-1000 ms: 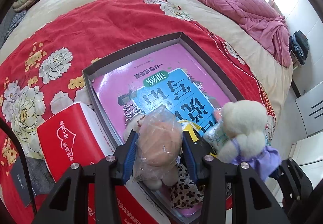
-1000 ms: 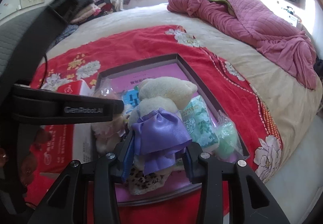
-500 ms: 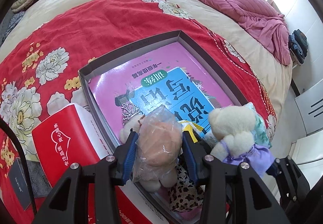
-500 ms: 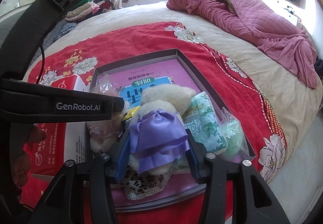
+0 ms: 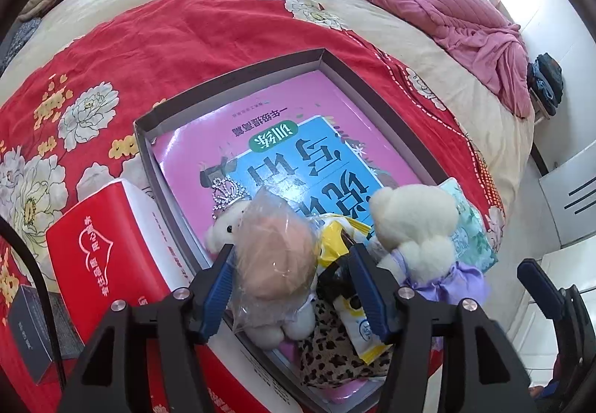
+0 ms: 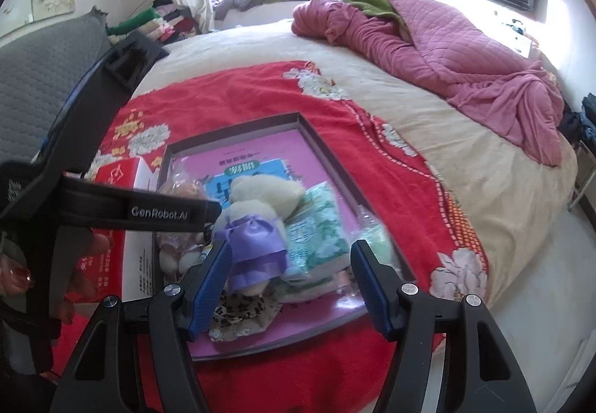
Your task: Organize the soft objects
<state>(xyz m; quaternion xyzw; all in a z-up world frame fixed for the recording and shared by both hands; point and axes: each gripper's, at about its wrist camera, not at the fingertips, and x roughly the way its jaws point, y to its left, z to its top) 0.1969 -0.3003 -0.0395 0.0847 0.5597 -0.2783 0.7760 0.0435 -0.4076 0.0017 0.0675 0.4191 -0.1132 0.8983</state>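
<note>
A plush toy in a clear bag (image 5: pixel 275 264) lies at the near end of the shallow grey box (image 5: pixel 231 81). It sits between the pads of my left gripper (image 5: pixel 292 286), whose jaws are opening; the right-hand pad stands clear of the bag. A cream bear in a purple dress (image 6: pixel 257 226) rests in the same box (image 6: pixel 231 129), beside a green tissue pack (image 6: pixel 316 230). My right gripper (image 6: pixel 290 286) hovers just behind the bear, its jaws opening and touching neither side of it. The bear (image 5: pixel 413 223) also shows in the left wrist view.
A pink and blue book (image 5: pixel 298 152) fills the box floor. A small white bear with a tiara (image 5: pixel 223 223), a yellow packet (image 5: pixel 357 320) and a leopard-print cloth (image 5: pixel 327 357) lie at its near end. A red and white carton (image 5: pixel 97 264) stands left of the box; a pink quilt (image 6: pixel 447 51) lies far right.
The right gripper lowered the purple-dressed bear into the box, let it go and drew back a little. The left gripper's jaws widened around the bagged toy.
</note>
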